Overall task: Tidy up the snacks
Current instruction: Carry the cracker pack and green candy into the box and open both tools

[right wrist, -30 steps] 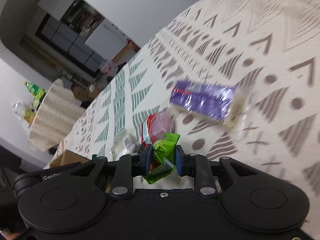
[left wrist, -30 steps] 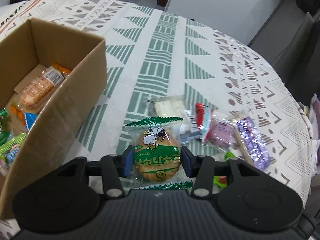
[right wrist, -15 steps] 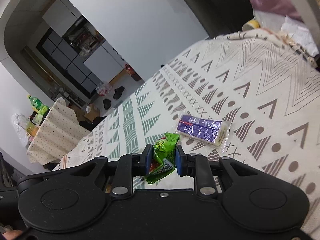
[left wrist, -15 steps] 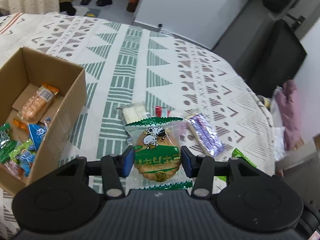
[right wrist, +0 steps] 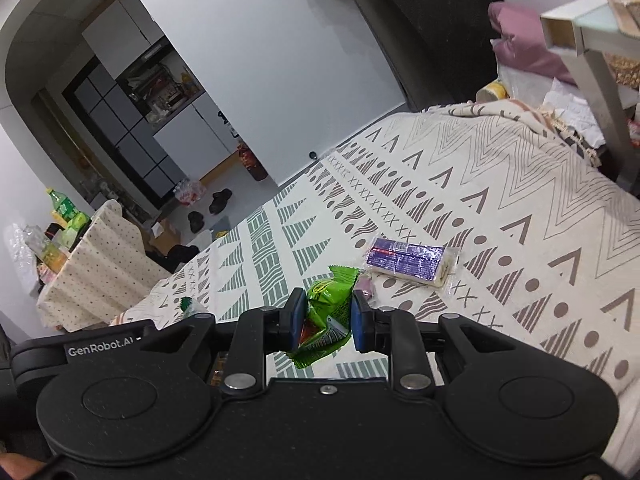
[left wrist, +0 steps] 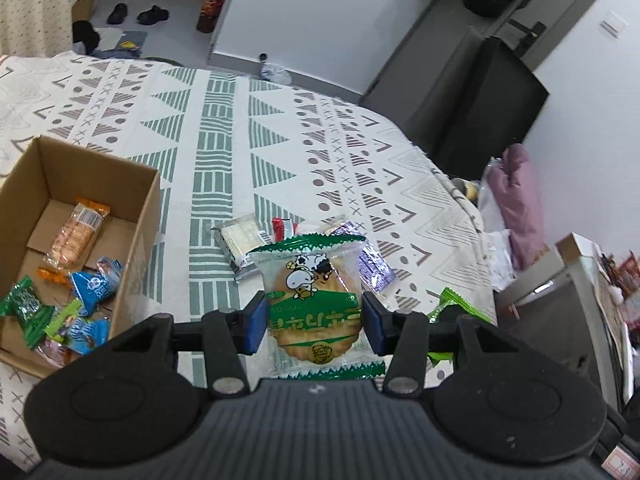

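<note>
My left gripper (left wrist: 314,322) is shut on a round rice cracker in a clear pack with green trim and a cow picture (left wrist: 312,304), held above the patterned tablecloth. My right gripper (right wrist: 325,320) is shut on a small crumpled green snack pack (right wrist: 326,312), also lifted off the cloth; that pack (left wrist: 456,304) shows at the right in the left wrist view. A brown cardboard box (left wrist: 136,232) at the left holds several snacks, among them an orange cracker pack (left wrist: 76,232). On the cloth lie a purple wafer pack (right wrist: 408,260), a white wafer pack (left wrist: 240,244) and a red-topped pack (left wrist: 282,228).
The patterned tablecloth (left wrist: 248,152) covers a round table whose edge falls away at the right. Beyond it stand a black chair (left wrist: 472,100), a pink cloth (left wrist: 516,196) and a pale side table (right wrist: 592,32). Shoes (left wrist: 136,14) lie on the floor behind.
Both grippers have risen with their packs still clamped, so the table and box look smaller and farther below. More of the room has come into view in both wrist views.
</note>
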Action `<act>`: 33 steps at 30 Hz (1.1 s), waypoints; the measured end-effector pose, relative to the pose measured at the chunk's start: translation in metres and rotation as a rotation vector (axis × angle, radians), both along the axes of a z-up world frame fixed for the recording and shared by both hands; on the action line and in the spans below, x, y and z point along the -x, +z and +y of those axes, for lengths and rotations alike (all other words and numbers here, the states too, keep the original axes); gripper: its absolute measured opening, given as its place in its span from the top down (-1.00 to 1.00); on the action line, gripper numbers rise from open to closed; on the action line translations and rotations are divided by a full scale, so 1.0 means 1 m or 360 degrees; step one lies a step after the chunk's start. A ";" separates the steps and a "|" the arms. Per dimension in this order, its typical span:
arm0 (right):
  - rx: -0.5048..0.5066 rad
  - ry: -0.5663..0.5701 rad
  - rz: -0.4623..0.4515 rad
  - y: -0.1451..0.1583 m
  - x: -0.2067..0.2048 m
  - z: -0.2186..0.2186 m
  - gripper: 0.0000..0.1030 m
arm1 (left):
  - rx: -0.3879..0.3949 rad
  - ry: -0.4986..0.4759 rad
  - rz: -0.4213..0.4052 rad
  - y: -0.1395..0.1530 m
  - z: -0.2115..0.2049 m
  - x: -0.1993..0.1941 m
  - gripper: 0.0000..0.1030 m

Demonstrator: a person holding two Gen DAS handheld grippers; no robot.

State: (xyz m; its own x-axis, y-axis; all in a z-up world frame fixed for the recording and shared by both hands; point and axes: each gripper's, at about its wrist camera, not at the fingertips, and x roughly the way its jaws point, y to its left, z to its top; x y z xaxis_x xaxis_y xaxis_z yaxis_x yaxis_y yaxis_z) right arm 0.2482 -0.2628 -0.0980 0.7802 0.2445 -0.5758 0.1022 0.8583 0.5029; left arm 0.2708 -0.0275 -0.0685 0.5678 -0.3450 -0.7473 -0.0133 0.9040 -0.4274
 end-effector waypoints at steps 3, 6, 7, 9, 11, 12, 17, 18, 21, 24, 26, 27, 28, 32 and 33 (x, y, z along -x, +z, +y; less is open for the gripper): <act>0.0037 -0.0019 -0.0012 0.006 0.005 0.013 0.54 | 0.0027 -0.0013 -0.0015 0.004 0.012 0.003 0.07; 0.0072 -0.0017 -0.0020 0.010 0.007 0.028 0.54 | 0.0053 -0.0013 -0.0030 0.007 0.026 0.006 0.07; 0.0077 -0.0015 -0.0022 0.011 0.008 0.033 0.54 | 0.0060 -0.0011 -0.0036 0.008 0.031 0.006 0.07; 0.0103 -0.0019 -0.0026 0.014 0.009 0.044 0.54 | 0.0072 -0.0008 -0.0043 0.009 0.041 0.007 0.07; 0.0114 -0.0016 -0.0028 0.015 0.007 0.054 0.54 | 0.0083 -0.0001 -0.0045 0.010 0.052 0.007 0.07; 0.0116 -0.0011 -0.0030 0.016 0.007 0.059 0.54 | 0.0089 0.0003 -0.0047 0.010 0.058 0.008 0.07; 0.0073 0.0053 -0.0015 0.012 -0.001 0.086 0.54 | 0.0121 0.0060 -0.0049 0.009 0.089 0.006 0.06; 0.0079 0.0067 -0.0014 0.011 -0.002 0.093 0.54 | 0.0126 0.0071 -0.0049 0.008 0.095 0.005 0.06; 0.0077 0.0113 -0.0011 0.007 -0.007 0.111 0.54 | 0.0125 0.0114 -0.0041 0.004 0.114 0.003 0.06; 0.0067 0.0148 0.0004 0.003 -0.012 0.126 0.54 | 0.0115 0.0155 -0.0022 -0.002 0.132 0.000 0.06; 0.0060 0.0174 0.0013 0.000 -0.016 0.136 0.54 | 0.0104 0.0179 -0.0009 -0.006 0.143 -0.002 0.06; 0.0059 0.0189 0.0017 -0.002 -0.018 0.141 0.54 | 0.0096 0.0198 -0.0003 -0.007 0.149 -0.003 0.06; 0.0055 0.0202 0.0021 -0.003 -0.019 0.145 0.54 | 0.0091 0.0212 -0.0001 -0.009 0.153 -0.003 0.06; 0.0036 0.0242 0.0037 -0.008 -0.027 0.160 0.54 | 0.0076 0.0273 0.0026 -0.016 0.171 -0.008 0.06; 0.0032 0.0250 0.0038 -0.008 -0.029 0.163 0.54 | 0.0074 0.0293 0.0032 -0.018 0.175 -0.010 0.06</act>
State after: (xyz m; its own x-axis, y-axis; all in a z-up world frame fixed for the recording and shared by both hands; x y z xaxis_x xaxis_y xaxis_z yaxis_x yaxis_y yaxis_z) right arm 0.2771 -0.1000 -0.1063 0.7191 0.3507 -0.5999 -0.0225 0.8746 0.4843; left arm 0.2804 0.1473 -0.0865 0.6096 -0.2707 -0.7451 -0.1860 0.8648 -0.4664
